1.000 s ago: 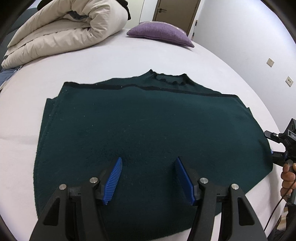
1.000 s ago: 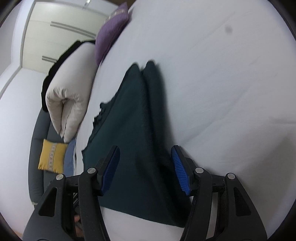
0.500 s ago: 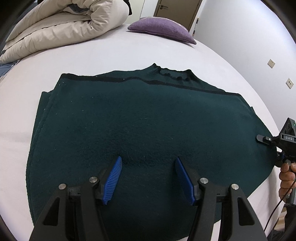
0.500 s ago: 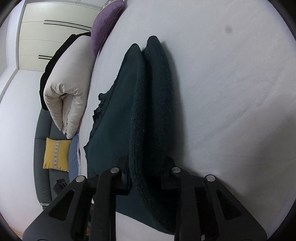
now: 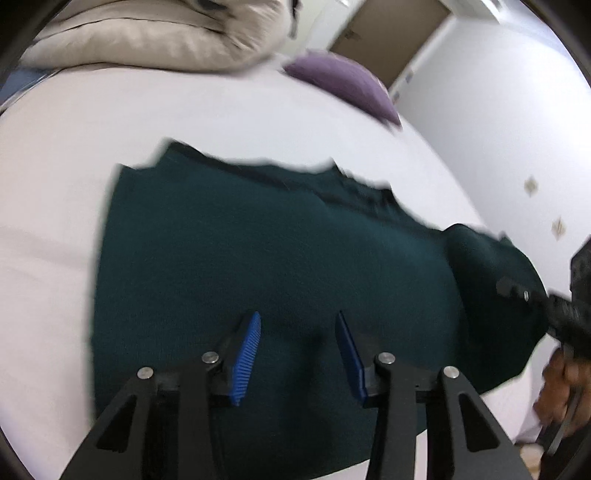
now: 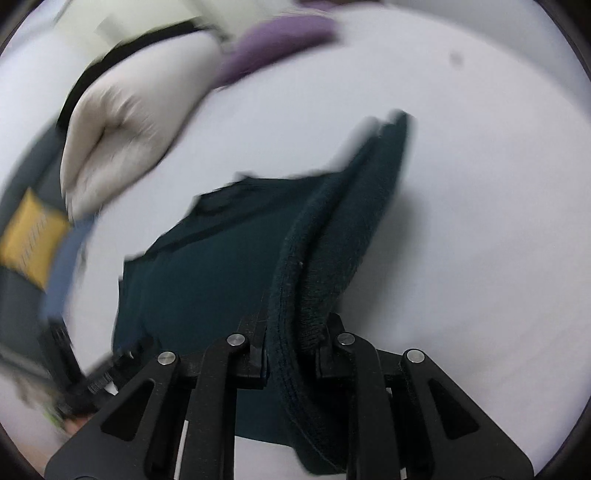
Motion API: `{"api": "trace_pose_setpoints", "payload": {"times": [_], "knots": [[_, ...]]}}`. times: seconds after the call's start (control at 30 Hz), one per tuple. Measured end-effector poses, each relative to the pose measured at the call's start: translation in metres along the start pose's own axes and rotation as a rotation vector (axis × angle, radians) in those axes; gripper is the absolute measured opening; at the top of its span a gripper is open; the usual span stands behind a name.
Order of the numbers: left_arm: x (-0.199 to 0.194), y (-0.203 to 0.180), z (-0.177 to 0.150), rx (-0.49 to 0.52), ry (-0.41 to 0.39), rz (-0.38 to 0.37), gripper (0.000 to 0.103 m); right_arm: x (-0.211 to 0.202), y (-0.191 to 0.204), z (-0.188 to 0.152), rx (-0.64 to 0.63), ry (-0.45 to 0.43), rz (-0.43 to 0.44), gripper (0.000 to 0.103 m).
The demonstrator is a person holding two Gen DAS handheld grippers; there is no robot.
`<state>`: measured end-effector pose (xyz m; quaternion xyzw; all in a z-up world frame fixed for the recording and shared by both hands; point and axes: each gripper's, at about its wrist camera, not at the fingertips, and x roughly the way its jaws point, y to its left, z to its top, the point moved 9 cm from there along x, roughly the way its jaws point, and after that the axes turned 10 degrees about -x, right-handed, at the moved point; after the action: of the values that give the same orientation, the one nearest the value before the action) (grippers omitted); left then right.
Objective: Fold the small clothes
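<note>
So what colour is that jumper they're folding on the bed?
Dark teal green; the jumper shows best in the left wrist view.

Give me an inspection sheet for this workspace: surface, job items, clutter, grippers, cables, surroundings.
Surface: white bed sheet, small dark spot far side.
Job's things: dark green knit sweater, right edge lifted off the sheet.
Clutter: beige rolled duvet; purple cushion; yellow cushion.
Grippers: left gripper open above sweater; right gripper shut on sweater edge.
Cables: nothing seen.
Surroundings: brown door, white wall with sockets.
</note>
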<state>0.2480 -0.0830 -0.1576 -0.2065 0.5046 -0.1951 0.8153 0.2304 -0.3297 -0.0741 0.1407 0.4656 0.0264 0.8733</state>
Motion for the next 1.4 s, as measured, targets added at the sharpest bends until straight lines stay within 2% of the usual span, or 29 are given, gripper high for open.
{"api": "trace_pose_setpoints", "payload": {"times": [0.07,0.1,0.17,0.23,0.3,0.4,0.5,0.7,0.77,0.93,1.13,1.23,1.3,1.37,1.4], "knots": [[-0.017,0.013,0.016,-0.067,-0.031,-0.046,0.050,0.005,0.074,0.005,-0.181,0.005,0.040,0.015],[-0.024,0.019,0.024,-0.098,-0.037,-0.076,0.057,0.014,0.112,0.003,-0.289,0.020,0.057,0.015],[-0.029,0.025,0.030,-0.135,-0.029,-0.118,0.064,0.041,0.150,-0.005,-0.401,0.079,0.034,0.014],[-0.029,0.029,0.033,-0.167,-0.005,-0.150,0.069,0.067,0.168,-0.015,-0.455,0.125,-0.011,0.014],[-0.020,0.029,0.029,-0.187,0.042,-0.175,0.072,0.079,0.176,-0.021,-0.466,0.138,-0.010,0.014],[-0.008,0.023,0.024,-0.204,0.096,-0.206,0.072,0.081,0.183,-0.026,-0.518,0.120,-0.059,0.015],[0.000,0.011,0.026,-0.249,0.150,-0.282,0.074,0.080,0.188,-0.031,-0.622,0.101,-0.137,0.015],[0.011,0.015,0.037,-0.285,0.189,-0.305,0.075,0.083,0.206,-0.050,-0.933,0.090,-0.314,0.015],[0.015,0.016,0.035,-0.285,0.197,-0.302,0.075,0.083,0.211,-0.054,-0.998,0.084,-0.342,0.016],[0.017,0.018,0.037,-0.341,0.217,-0.361,0.078,0.073,0.224,-0.053,-1.131,0.014,-0.448,0.017],[0.013,0.017,0.041,-0.364,0.232,-0.411,0.088,0.067,0.225,-0.057,-1.138,-0.028,-0.445,0.017],[0.023,0.016,0.041,-0.367,0.263,-0.400,0.087,0.064,0.224,-0.056,-1.131,-0.062,-0.435,0.017],[0.028,0.008,0.041,-0.350,0.286,-0.397,0.084,0.063,0.225,-0.056,-1.151,-0.079,-0.445,0.017],[0.036,0.000,0.038,-0.328,0.318,-0.379,0.068,0.074,0.231,-0.063,-1.180,-0.081,-0.455,0.017],[0.041,-0.005,0.035,-0.309,0.341,-0.365,0.052,0.075,0.230,-0.065,-1.192,-0.082,-0.455,0.018]]}}
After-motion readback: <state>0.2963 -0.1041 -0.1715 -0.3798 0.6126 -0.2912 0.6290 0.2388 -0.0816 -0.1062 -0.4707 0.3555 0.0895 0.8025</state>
